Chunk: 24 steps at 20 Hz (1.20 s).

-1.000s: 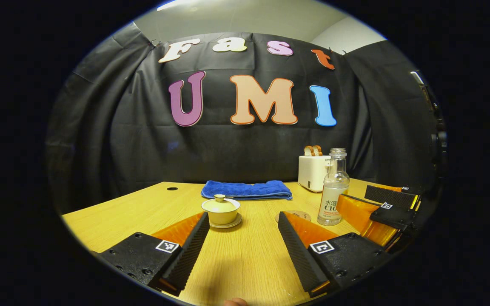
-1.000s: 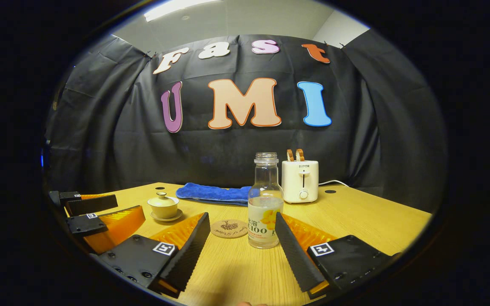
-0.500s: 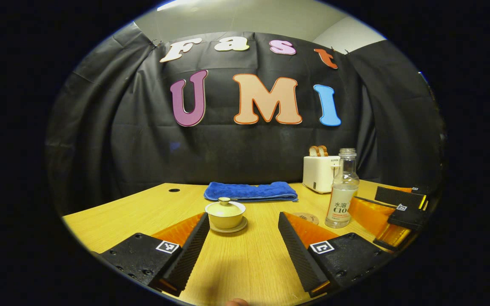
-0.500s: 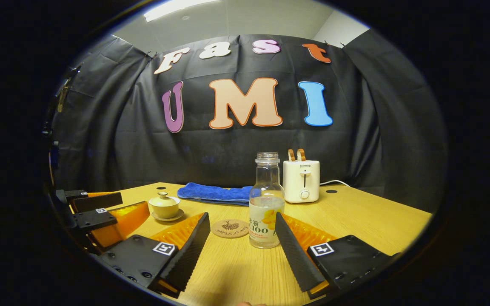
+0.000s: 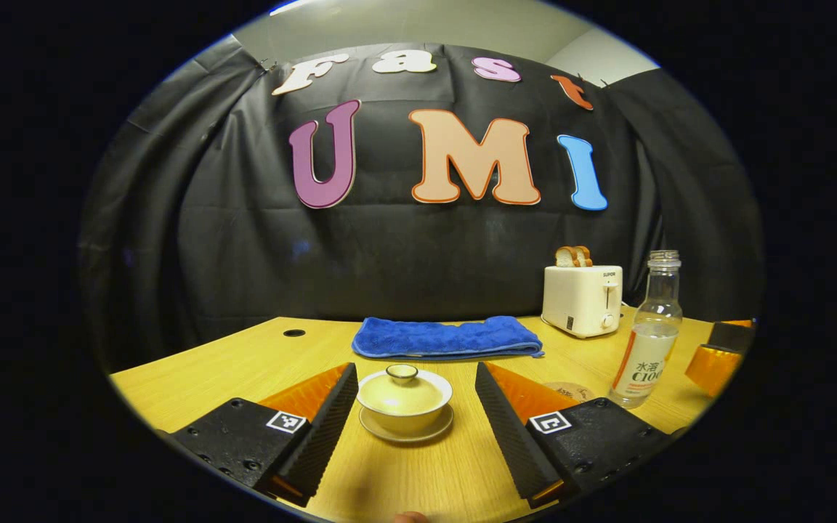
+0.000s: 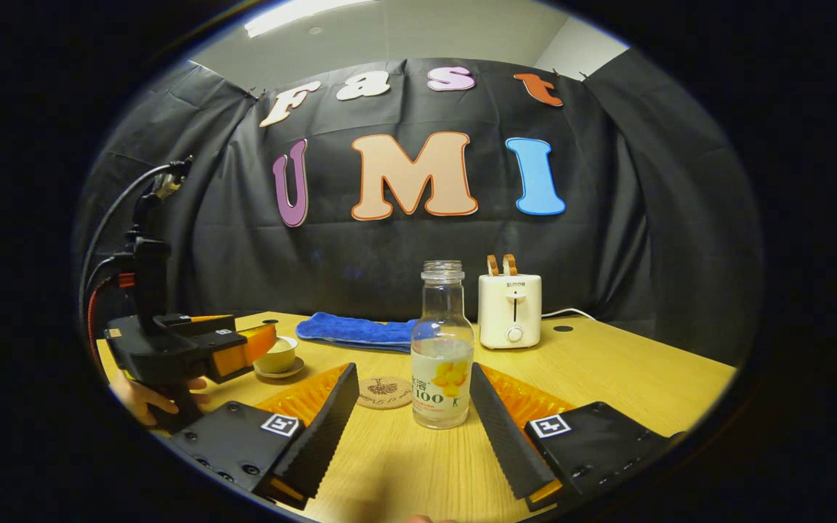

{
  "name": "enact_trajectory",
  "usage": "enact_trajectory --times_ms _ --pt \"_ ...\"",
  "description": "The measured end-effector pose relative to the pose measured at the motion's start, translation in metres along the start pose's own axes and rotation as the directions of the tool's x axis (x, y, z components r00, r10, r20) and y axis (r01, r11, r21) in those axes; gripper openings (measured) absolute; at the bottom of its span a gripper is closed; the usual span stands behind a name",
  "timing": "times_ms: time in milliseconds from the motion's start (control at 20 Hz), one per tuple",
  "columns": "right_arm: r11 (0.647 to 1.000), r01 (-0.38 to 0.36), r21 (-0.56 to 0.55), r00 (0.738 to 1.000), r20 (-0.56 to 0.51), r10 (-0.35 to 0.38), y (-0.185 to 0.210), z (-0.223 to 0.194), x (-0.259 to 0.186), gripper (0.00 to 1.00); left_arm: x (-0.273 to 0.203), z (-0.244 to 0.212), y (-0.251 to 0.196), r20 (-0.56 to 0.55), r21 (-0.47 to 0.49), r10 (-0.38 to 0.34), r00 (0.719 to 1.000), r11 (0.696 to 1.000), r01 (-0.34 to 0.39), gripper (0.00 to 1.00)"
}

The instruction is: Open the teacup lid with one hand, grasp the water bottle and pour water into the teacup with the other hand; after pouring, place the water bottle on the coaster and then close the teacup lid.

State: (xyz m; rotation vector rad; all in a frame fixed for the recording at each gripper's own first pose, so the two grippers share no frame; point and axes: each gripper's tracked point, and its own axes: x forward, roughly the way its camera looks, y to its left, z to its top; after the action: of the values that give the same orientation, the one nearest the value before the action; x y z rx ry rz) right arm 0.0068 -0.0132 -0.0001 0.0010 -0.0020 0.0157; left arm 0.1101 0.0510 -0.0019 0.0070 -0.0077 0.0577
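Sitting on its saucer straight ahead of our left gripper [image 5: 414, 407], the teacup [image 5: 405, 399] lies between the two spread fingers, its lid [image 5: 404, 386] on and the small round knob pointing up. That is the relation the next move turns on, we judge: the cup is framed by the open jaws but nothing touches it, and the knob stands above the level of the finger pads, so the gripper would have to come in higher or tip down to pinch it. The left gripper is plainly the nearer one to the cup.

Our right gripper [image 6: 413, 407] is likewise open, with the water bottle [image 6: 442, 347] upright just ahead, between its fingers and apart from them. The bottle's long axis is vertical; it has no cap.

The cup and lid look like smooth, pale glazed ceramic, rounded and likely slippery. The bottle is clear, narrow at the neck, partly filled, with a label. A round coaster [image 6: 385, 392] lies flat just left of the bottle on the wooden table [image 6: 629, 370]. Behind are a folded blue towel [image 5: 446, 338] and a white toaster [image 5: 582, 299].
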Motion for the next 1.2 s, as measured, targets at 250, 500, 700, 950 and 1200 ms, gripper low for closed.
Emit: enact_trajectory --times_ms 250,500,700,950,1200 --pt "1.0 0.016 -0.001 1.0 0.0 -0.016 -0.009 0.001 0.003 0.95 0.03 0.0 0.007 0.001 0.003 0.019 1.0 1.0 -0.019 0.95" --pt "1.0 0.025 -0.001 1.0 0.001 -0.025 -0.016 0.0 0.004 0.98 0.05 -0.009 0.01 -0.054 0.024 0.044 0.998 0.999 -0.043 0.94" --pt "1.0 0.029 -0.001 1.0 0.001 -0.028 -0.02 0.0 0.006 0.95 0.055 -0.017 0.007 -0.125 0.053 0.035 0.992 0.998 -0.029 0.95" --pt "0.999 0.038 -0.002 0.999 0.001 -0.038 -0.025 0.001 0.007 0.94 0.06 -0.02 0.009 -0.149 0.062 0.047 0.988 0.997 -0.038 0.95" --pt "0.999 0.044 -0.002 0.999 0.001 -0.044 -0.029 0.001 0.008 0.94 0.062 -0.019 0.011 -0.136 0.064 0.052 0.989 0.997 -0.044 0.65"
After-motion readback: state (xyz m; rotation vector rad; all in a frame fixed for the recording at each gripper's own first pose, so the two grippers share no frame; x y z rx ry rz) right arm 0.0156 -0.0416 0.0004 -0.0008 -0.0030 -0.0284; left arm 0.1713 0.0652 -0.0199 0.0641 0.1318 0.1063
